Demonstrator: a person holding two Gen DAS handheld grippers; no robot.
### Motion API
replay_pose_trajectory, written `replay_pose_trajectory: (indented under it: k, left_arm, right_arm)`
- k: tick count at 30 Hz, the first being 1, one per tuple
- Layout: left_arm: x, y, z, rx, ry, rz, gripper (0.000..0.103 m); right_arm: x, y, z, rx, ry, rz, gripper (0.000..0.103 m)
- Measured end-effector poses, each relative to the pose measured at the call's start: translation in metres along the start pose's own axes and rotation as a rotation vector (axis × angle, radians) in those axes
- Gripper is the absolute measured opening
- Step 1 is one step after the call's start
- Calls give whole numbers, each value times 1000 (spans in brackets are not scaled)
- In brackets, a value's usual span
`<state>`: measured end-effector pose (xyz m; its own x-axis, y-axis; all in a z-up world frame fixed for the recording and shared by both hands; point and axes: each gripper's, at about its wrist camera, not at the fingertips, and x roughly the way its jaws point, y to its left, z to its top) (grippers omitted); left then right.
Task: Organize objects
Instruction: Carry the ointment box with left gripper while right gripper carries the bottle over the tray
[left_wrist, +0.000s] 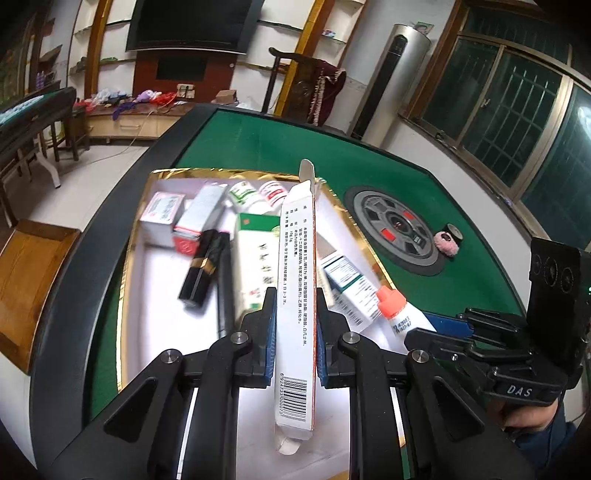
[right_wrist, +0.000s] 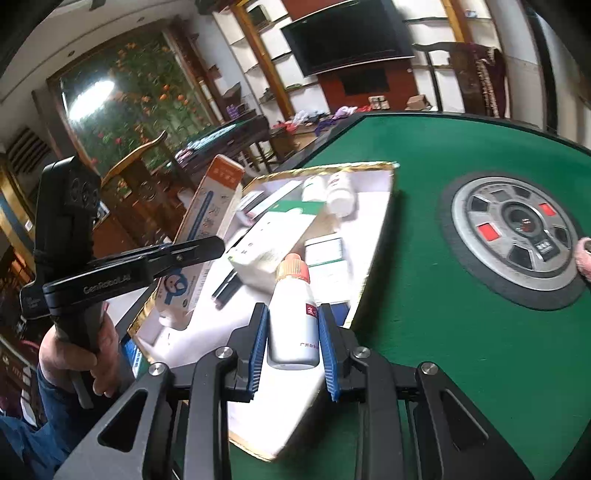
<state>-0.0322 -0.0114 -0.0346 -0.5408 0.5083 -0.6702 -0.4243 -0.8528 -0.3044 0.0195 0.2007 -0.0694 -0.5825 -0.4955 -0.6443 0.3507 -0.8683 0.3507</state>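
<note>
My left gripper (left_wrist: 295, 299) is shut on a long white medicine carton (left_wrist: 297, 295) with a barcode, held above the gold-rimmed white tray (left_wrist: 140, 280). The right wrist view shows the same carton (right_wrist: 207, 218) from the side, its top orange. My right gripper (right_wrist: 293, 314) is shut on a white bottle (right_wrist: 293, 321) with an orange cap, over the tray's (right_wrist: 373, 258) near right edge. That bottle (left_wrist: 400, 310) also shows at the right of the left wrist view. In the tray lie small boxes, two white pill bottles (left_wrist: 258, 194), and a black lipstick tube (left_wrist: 201, 266).
The tray rests on a green felt mahjong table (left_wrist: 369, 162) with a round grey hub (right_wrist: 517, 236) in its centre. A pink fluffy item (left_wrist: 448, 242) lies beside the hub. A wooden chair (left_wrist: 33, 280) stands at the table's left. A hand (right_wrist: 74, 347) holds the left gripper's handle.
</note>
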Motion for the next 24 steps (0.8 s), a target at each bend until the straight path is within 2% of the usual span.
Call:
replay_pose_trajectory:
  k: [13, 20, 24]
  left_arm:
    - [-4, 35, -18, -76, 37, 59, 16]
    - [1, 52, -26, -110, 78, 96, 16]
    - [1, 59, -30, -120, 91, 95, 16]
  right_arm:
    - [30, 24, -9, -54, 80, 16, 26]
    - [42, 39, -11, -105, 115, -3, 26]
    - [49, 47, -11, -119, 135, 9, 26]
